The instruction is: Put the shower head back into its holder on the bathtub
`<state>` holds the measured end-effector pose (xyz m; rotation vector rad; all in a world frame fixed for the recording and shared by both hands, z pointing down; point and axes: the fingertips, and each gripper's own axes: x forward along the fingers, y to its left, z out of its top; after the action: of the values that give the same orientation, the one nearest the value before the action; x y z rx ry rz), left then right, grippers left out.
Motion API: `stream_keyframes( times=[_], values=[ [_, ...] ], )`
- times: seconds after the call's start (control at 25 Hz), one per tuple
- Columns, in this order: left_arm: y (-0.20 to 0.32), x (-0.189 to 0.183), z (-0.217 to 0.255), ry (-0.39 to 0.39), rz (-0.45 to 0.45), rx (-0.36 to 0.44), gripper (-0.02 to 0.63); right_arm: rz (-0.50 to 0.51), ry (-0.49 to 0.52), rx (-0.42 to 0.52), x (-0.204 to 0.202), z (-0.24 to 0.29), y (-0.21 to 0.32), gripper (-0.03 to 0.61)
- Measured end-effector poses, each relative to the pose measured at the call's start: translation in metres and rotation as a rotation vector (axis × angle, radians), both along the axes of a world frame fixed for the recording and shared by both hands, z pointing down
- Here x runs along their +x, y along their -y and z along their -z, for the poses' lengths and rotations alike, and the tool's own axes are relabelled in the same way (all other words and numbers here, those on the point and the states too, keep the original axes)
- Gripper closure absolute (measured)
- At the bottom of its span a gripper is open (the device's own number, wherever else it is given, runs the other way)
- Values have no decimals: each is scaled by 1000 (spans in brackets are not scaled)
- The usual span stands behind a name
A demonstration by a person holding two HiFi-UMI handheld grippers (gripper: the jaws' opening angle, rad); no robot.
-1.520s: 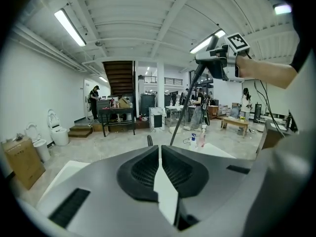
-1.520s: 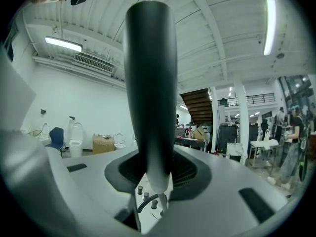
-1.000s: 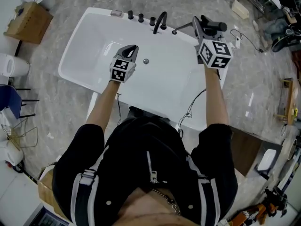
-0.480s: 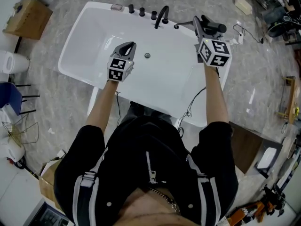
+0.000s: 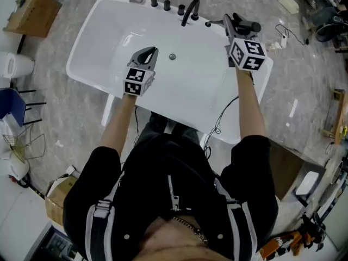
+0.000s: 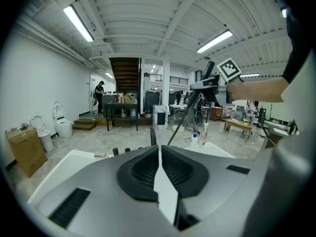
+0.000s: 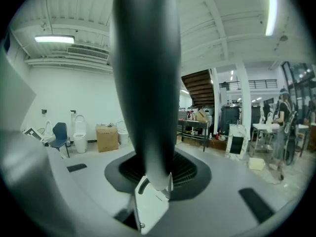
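Right gripper view shows right gripper (image 7: 153, 174) pinching the shower head (image 7: 145, 83) over the tub's (image 5: 98, 31) far right rim near the faucet (image 5: 188, 11), left gripper (image 6: 159, 149) pressed shut and empty; best lowered slowly, handle lined up with the holder, which cannot be made out.

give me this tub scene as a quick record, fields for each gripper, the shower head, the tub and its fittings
left gripper: shut, empty, over the tub's basin
right gripper: shut on the shower head's handle, near the tub's far right corner
shower head: dark, held by the right gripper, not yet in its holder
bathtub: white, drain visible in its floor
faucet: black, curved, on the far rim
knobs: black, in a row left of the faucet
holder: cannot be made out for sure
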<state>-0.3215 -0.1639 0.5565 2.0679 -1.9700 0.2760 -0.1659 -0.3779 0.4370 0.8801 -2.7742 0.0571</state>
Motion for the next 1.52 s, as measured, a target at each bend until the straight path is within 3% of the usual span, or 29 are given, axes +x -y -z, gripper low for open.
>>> stream_keyframes(
  times=[0.76,1.04,1.52],
  values=[
    [0,14,-26,-24,-6,-36,577,-10,-37,-72,-19,-88,48,449],
    [5,21,-36,-12,-29,-22,577,75,-119,-63,-32,-122,56,449],
    [19,30,-81,-57,-14,-27,577,135,-188,-64,-40,-183,82,449]
  ],
)
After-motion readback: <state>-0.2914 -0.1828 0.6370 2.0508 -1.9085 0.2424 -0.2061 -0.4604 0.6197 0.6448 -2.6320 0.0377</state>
